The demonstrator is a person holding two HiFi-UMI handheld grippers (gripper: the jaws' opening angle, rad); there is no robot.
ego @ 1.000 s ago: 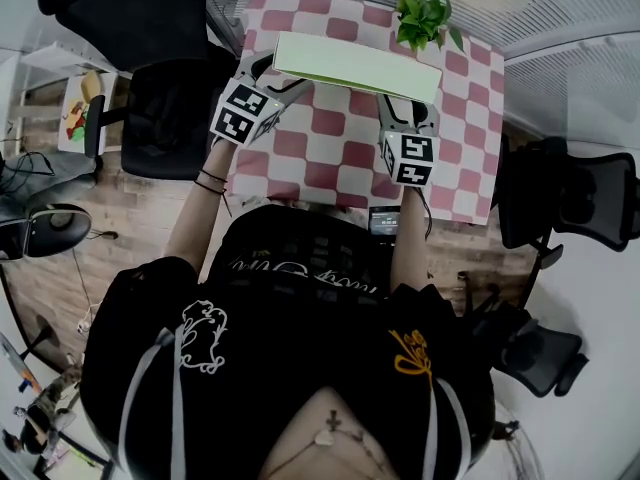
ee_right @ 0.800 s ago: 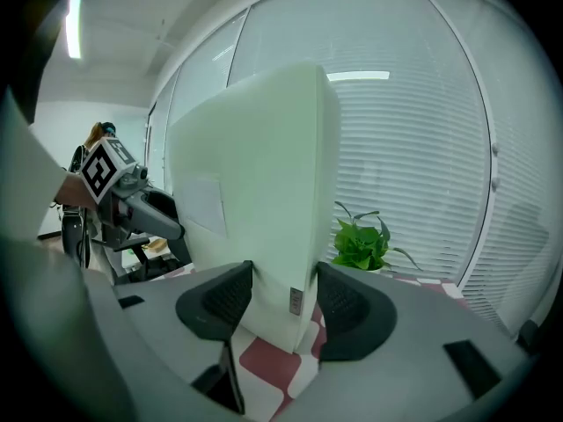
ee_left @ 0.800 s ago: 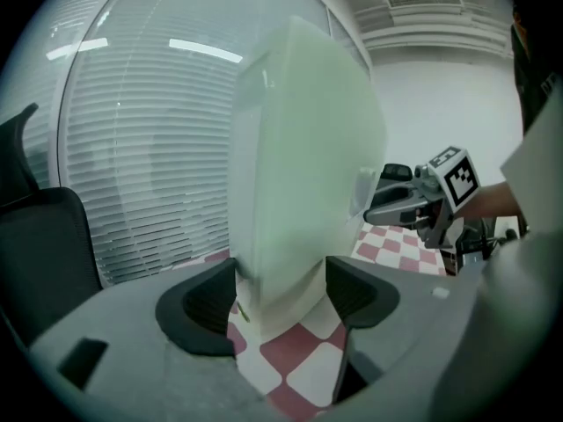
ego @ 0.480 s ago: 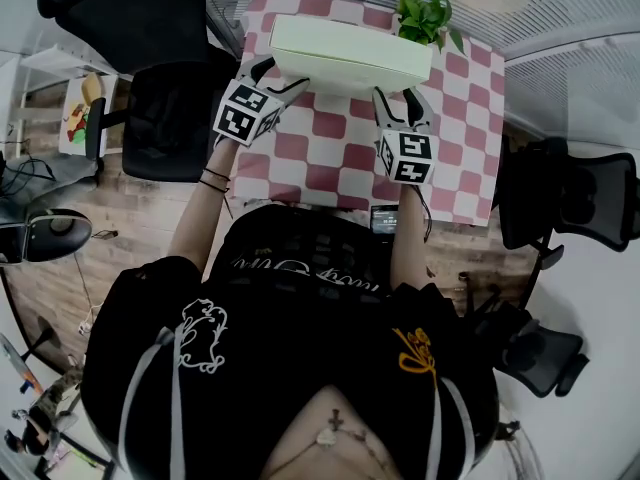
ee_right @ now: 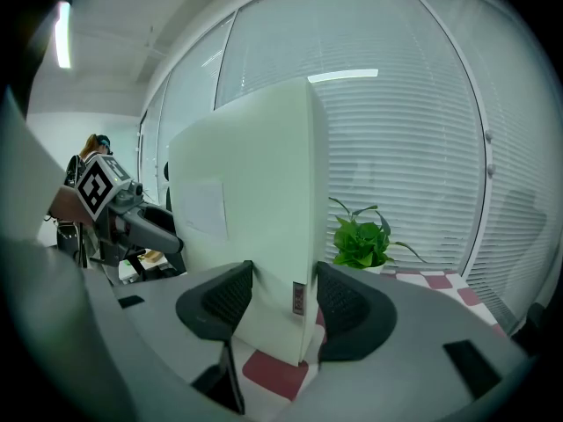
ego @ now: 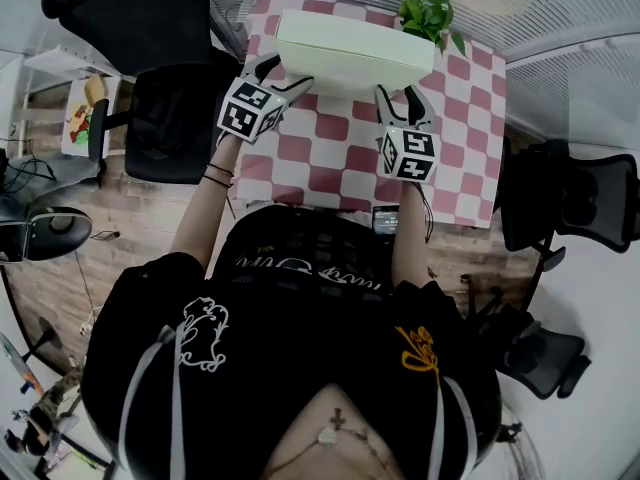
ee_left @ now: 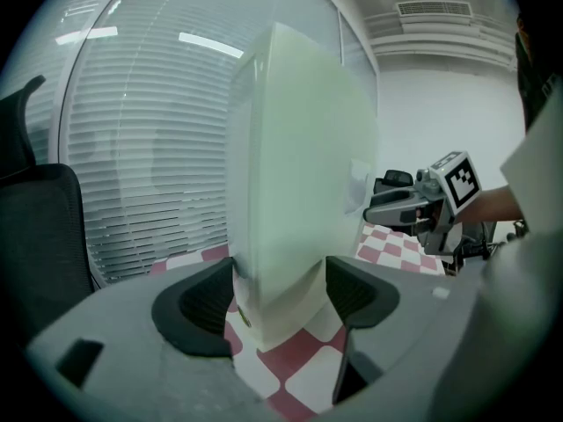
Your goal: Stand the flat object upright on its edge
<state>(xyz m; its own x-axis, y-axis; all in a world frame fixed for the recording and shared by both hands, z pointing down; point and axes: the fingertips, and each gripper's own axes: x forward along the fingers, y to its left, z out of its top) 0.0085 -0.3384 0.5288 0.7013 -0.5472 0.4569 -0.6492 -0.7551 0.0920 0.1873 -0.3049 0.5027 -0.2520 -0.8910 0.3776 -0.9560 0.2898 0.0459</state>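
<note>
– Since both grips matter here, what's nearest?
– L gripper (ee_left: 277, 299) is clamped on the 9 o'clock end of the box (ego: 350, 50). R gripper (ee_right: 277, 304) is clamped on its 3 o'clock end. Pads press both broad faces at each end.
– Long axis?
– Runs 9 to 3 across the table (ego: 330, 158), btwn the two sets of jaws. Box sits at 12 o'clock from each gripper, neither hand nearer. Broad faces stand approx vertical in both gripper views.
– Lower edge down yet?
– Can't tell; the corner is right at the check cloth. Next, I'd judge: settle that long edge w/ both ends level, then release. Plant (ee_right: 365, 236) is beyond at 1 o'clock, near but apart.
</note>
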